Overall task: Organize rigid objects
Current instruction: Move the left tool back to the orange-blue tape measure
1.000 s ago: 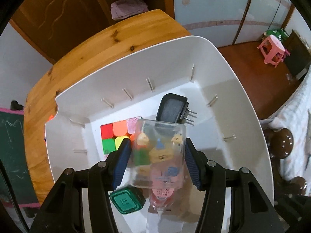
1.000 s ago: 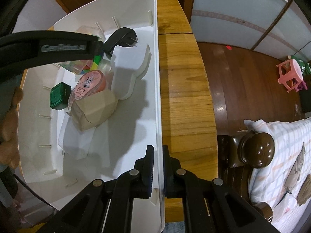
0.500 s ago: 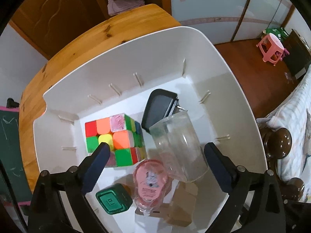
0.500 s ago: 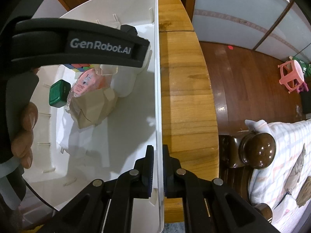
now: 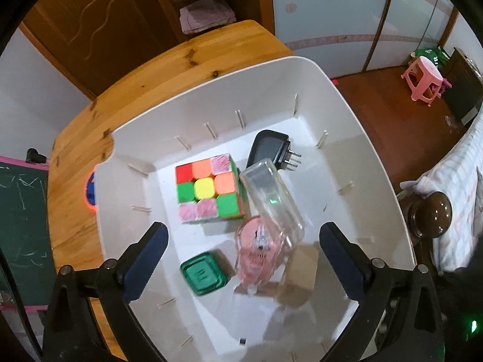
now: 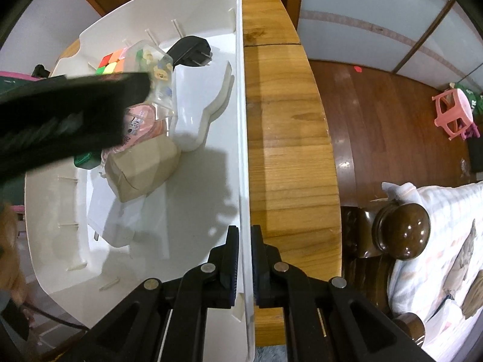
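The clear box (image 5: 273, 199) lies tilted in the white bin (image 5: 356, 138), propped on the pink tape roll (image 5: 258, 250) beside the cube (image 5: 208, 191). The left tongs (image 5: 241, 259), spread wide, hold nothing. The right tongs (image 6: 244, 259) pinch the bin's wall to steady it on the surface (image 6: 283, 138); only the right view shows that grip.

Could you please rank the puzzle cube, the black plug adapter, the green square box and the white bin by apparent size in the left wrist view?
1. white bin
2. puzzle cube
3. and 4. black plug adapter and green square box: these look about alike, and the box lies nearer the camera, so I won't rank them.
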Motion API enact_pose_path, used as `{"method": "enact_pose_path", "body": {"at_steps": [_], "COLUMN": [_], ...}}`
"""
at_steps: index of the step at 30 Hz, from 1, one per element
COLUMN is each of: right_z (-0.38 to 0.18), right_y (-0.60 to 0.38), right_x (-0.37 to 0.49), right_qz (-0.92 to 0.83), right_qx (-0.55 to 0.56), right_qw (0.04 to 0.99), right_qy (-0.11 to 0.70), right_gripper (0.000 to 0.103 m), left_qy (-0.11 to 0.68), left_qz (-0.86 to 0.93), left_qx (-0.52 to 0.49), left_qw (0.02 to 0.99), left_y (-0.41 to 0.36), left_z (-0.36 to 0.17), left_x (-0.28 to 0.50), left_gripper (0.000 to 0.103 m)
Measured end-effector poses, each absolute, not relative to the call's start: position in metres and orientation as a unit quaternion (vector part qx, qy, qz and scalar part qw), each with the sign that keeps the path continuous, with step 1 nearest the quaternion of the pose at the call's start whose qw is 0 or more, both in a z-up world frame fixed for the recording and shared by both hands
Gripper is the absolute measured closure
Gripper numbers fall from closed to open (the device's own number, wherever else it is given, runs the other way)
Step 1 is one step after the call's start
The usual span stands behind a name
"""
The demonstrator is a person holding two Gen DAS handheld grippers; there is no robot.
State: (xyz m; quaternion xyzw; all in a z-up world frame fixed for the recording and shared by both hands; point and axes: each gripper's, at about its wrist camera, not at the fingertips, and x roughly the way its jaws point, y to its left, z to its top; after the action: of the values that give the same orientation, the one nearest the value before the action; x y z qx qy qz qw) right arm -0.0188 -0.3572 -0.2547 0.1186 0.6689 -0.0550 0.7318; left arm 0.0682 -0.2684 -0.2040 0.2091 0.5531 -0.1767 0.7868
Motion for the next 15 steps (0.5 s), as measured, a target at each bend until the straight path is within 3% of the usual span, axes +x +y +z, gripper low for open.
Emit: {"method": "enact_pose_path", "body": {"at_steps": [15], "right_z": [-0.245], "right_y": [-0.36], "right_x": [-0.017], "right_qz": [-0.064], "right_qx": [0.132], "right_qw": [0.732], "right_qy": [0.665], "right_gripper": [0.095], "left_qy": [0.523], "left_qz": [-0.138], "left_qx": [0.183], "left_qw": [0.821], "left_y": [-0.199], "left_z": [-0.12], "left_x": [0.06], "left_gripper": [0.002]}}
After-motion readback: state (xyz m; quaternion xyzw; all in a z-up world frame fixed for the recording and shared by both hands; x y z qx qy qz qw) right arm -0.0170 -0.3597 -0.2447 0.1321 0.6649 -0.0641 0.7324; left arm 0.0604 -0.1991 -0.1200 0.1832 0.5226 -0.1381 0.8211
